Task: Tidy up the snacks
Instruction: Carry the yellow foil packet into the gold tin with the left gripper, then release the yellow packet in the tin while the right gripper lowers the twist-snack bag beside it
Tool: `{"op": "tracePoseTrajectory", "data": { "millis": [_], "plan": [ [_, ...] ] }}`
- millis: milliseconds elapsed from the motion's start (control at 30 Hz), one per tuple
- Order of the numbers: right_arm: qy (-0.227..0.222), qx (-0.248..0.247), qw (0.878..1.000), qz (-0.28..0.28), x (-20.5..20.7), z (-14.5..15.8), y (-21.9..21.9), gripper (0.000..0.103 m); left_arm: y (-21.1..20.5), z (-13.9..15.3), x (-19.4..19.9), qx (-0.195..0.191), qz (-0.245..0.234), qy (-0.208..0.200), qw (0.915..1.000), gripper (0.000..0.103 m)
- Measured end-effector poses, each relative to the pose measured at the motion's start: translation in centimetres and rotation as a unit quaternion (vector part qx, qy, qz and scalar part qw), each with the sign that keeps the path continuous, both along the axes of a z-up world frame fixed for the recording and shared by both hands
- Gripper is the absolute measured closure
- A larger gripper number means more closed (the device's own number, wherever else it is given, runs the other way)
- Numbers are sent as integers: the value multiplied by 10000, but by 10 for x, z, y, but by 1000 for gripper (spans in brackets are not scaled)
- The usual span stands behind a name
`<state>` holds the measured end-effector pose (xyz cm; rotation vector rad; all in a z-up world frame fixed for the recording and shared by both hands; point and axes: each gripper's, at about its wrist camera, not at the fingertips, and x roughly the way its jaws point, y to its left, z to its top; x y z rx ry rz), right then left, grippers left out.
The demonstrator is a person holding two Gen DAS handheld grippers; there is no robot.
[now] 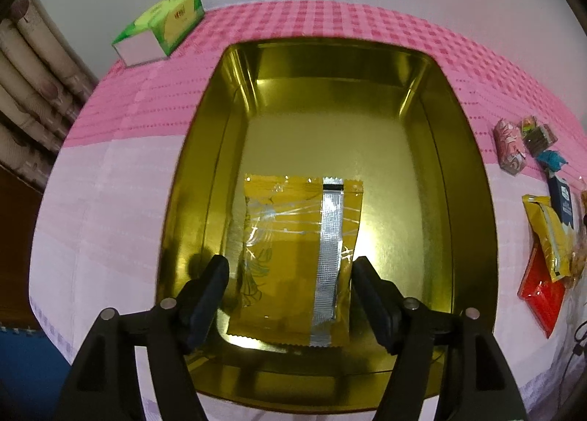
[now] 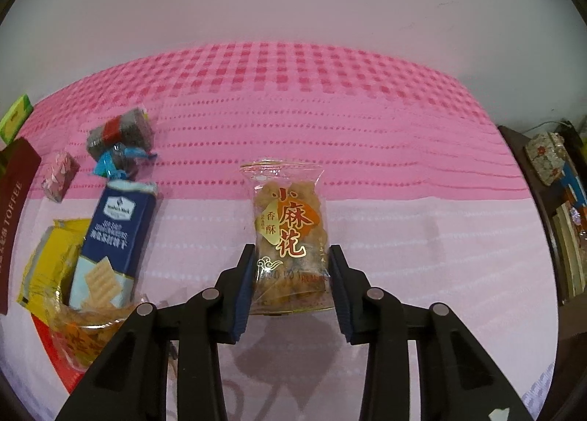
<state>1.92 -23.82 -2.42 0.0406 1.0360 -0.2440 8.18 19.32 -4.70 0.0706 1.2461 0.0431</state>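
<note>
A gold tin (image 1: 473,179) stands on the pink cloth. A yellow snack packet (image 1: 290,256) with a silver seam lies flat on its floor. My left gripper (image 1: 290,267) is open, its fingers either side of the packet's near end. My right gripper (image 2: 291,256) is shut on a clear bag of fried dough twists (image 2: 288,226) with red Chinese lettering and holds it above the table. Loose snacks lie left of it: a blue cracker box (image 2: 110,237), a yellow packet (image 2: 51,259), a grey wrapped snack (image 2: 121,135), a small pink packet (image 2: 58,171).
A green tissue box (image 1: 161,26) stands at the table's far left. A dark red toffee box lid (image 2: 14,215) lies at the left edge of the right wrist view. A shelf with books (image 2: 561,208) stands to the right of the table. A red packet (image 1: 543,292) lies right of the tin.
</note>
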Motion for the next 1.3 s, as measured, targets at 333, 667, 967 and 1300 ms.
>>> {"op": "tracePoseTrajectory", "data": {
  "millis": [333,667,967,1300],
  "plan": [
    [-375,76,9983,436,5,50,59,68,8,23,-20,263,56,-573,9980,32],
    [-350,446,9860,1567,15,72,184,68,33,44,-36,189,159,-860,9960,32],
    [-177,669,9704,2315,17,70,282,68,67,60,-38,82,693,-1057,9919,32],
    [63,770,9611,2653,22,51,336,68,108,60,-35,-70,1399,-1068,9844,32]
  ]
}}
